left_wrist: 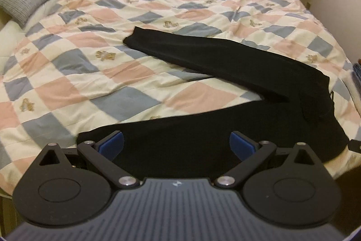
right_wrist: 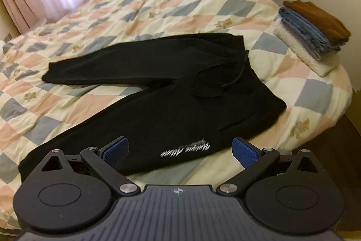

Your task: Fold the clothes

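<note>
Beneath spread left claw (left_wrist: 176, 144) — black trousers (left_wrist: 225, 87)

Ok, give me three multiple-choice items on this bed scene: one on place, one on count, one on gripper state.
1. Where is the folded stack?
A. on the pillow
B. near the bed's edge beyond the black trousers' waistband
C. on the floor

2. How many garments are in the stack?
A. one
B. three
C. six

3. How are the left gripper and right gripper?
A. both open, empty
B. both shut on cloth
C. one shut

Answers: B, it sits on the quilt past the waistband; B, brown, blue and white layers; A, blue pads stand wide apart.
</note>
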Available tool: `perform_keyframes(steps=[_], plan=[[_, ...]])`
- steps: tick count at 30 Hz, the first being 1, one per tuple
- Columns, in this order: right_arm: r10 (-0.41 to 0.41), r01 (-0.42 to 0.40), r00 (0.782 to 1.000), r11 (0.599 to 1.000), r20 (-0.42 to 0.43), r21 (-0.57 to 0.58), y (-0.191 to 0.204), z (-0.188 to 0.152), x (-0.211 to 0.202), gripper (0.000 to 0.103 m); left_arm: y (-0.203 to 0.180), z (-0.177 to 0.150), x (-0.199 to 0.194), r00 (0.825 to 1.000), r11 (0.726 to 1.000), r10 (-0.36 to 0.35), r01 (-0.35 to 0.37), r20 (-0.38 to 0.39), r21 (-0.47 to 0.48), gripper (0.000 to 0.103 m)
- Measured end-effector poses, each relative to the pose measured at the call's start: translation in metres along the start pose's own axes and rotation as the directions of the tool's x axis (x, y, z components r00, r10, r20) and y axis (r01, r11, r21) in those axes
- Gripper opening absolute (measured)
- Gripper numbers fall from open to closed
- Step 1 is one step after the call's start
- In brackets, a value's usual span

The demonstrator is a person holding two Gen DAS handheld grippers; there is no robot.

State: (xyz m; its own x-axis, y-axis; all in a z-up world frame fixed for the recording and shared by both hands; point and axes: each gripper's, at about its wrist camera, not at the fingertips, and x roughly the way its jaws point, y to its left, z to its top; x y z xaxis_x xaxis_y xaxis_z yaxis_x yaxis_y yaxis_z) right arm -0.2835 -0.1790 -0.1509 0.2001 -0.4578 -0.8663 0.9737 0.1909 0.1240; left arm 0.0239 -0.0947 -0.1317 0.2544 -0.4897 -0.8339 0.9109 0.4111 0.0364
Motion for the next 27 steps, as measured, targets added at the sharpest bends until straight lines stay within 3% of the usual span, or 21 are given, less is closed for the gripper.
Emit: perform_keyframes(steps=[6, 10, 15, 19, 23, 27], plan=[[0.091, -0.092, 0.995, 0.995, -0.029, -0.044, -0.04, 0.073, 0.066, 0.101, -0.041, 0.053, 0.075, 1.0, 0.997, -0.014, 0.016, -0.017, 0.077, 0.09], [0.181, -0.179, 0.983, 0.979, 0.015, -0.099, -0.067, 0.12, 0.118, 0.099, -0.057, 0.085, 0.131, 0.999, 0.99, -0.038, 0.043, -0.039, 0.131, 0.072], [0.271, -0.272, 0.962, 0.949, -0.026, -0.16, -0.085, 0.176, 0.201, 0.089, -0.068, 0.128, 0.204, 0.998, 0.954, -0.06, 0.065, -0.026, 0.291, 0.054], [0.348, -0.356, 0.934, 0.898, -0.075, -0.258, -0.083, 0.215, 0.26, 0.079, -0.066, 0.168, 0.265, 0.996, 0.903, -0.089, 0.083, -0.005, 0.421, 0.051], [0.402, -0.403, 0.911, 0.818, -0.093, -0.41, -0.066, 0.253, 0.312, 0.078, -0.056, 0.207, 0.326, 0.992, 0.856, -0.126, 0.105, 0.007, 0.507, 0.05], [0.391, -0.394, 0.912, 0.745, -0.127, -0.538, -0.048, 0.282, 0.365, 0.078, -0.042, 0.24, 0.392, 0.996, 0.835, -0.091, 0.088, -0.021, 0.543, 0.048]])
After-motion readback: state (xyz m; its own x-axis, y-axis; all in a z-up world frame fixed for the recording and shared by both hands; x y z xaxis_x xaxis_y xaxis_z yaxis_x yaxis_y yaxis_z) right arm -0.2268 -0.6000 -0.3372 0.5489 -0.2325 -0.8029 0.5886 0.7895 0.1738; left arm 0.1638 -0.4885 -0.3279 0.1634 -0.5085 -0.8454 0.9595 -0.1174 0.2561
